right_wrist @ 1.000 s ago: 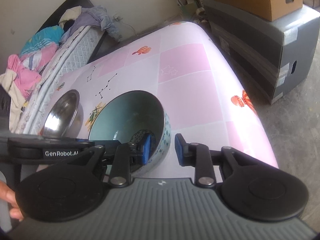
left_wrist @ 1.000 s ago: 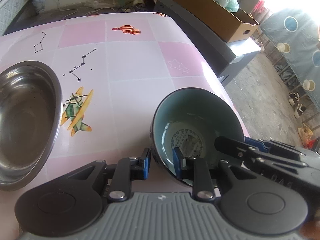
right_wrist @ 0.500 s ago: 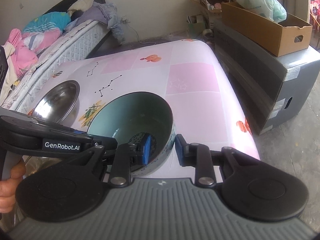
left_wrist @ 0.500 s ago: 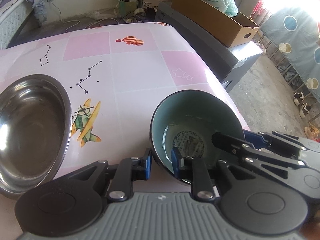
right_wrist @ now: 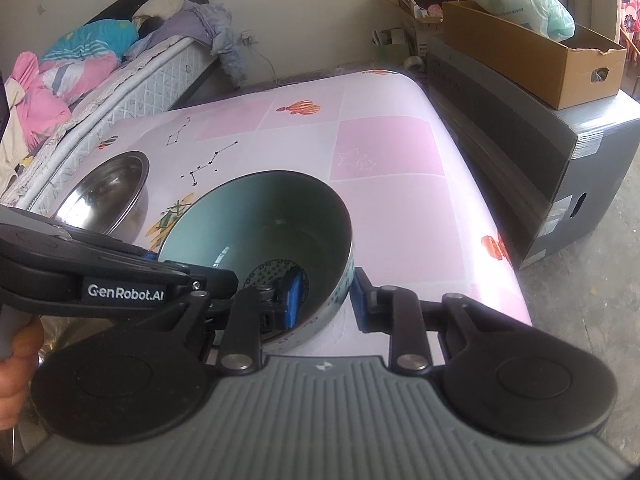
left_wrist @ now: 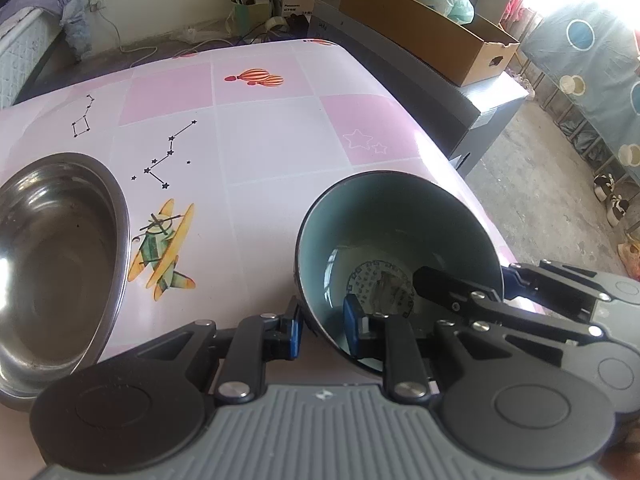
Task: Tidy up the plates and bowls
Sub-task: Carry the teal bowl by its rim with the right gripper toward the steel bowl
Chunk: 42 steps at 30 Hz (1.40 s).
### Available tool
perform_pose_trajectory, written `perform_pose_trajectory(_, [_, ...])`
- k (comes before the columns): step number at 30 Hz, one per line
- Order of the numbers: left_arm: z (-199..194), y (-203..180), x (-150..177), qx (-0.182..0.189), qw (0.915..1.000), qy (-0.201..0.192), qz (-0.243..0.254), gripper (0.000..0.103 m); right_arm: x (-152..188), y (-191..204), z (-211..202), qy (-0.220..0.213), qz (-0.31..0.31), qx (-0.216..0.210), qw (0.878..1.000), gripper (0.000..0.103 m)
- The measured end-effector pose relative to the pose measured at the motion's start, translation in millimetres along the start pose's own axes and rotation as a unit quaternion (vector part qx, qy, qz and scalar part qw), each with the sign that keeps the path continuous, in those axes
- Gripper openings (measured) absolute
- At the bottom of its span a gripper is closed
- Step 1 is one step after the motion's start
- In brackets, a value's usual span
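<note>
2 bowls here: 1 teal bowl (left_wrist: 396,236), clamped by left gripper (left_wrist: 322,324) and right gripper (right_wrist: 324,298) at the pink-checked desk's (left_wrist: 272,140) near edge, 1 steel bowl (left_wrist: 52,256) beside; bed (right_wrist: 120,68), cardboard box (right_wrist: 532,60) behind.

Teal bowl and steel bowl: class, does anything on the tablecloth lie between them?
Nothing visible does. Between the teal bowl and the steel bowl there is only bare tablecloth with a printed plane. Both hand-held grippers, left and right, clamp the teal bowl's rim.

Pink checked table (left_wrist: 272,136) with plane print (left_wrist: 164,248), cardboard box (right_wrist: 532,56) holding a plastic bag (right_wrist: 524,0) on grey crate (right_wrist: 520,152), bed (right_wrist: 132,76) with heaped clothes (right_wrist: 60,72)
</note>
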<state>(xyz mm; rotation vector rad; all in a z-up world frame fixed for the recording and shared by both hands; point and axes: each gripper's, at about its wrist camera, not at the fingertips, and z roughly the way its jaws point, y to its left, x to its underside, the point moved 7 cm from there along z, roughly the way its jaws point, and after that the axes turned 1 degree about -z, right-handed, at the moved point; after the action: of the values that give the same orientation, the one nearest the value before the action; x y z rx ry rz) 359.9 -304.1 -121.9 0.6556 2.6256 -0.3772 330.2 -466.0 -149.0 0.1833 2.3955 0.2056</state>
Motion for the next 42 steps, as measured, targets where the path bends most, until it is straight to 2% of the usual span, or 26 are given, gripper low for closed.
perform_pose_trajectory(12, [-6.8,1.2,0.8,-0.009,0.9999,-0.008,-0.006,0.022,-4.7,3.9,-3.7,0.001,-0.001,0.002,1.0,0.023])
perform_pose_trajectory(29, [-29.3,0.2,-5.4,-0.002,0.9995,-0.027,-0.016,0.022,-15.8,8.0,-26.3,-0.01,0.001,-0.004,1.0,0.023])
perform_pose_trajectory(42, [-61.7,12.9,-7.2,0.002,0.9983,-0.048,-0.031,0.022,-29.6,23.2,-51.2,-0.019,-0.008,-0.009,1.0,0.023])
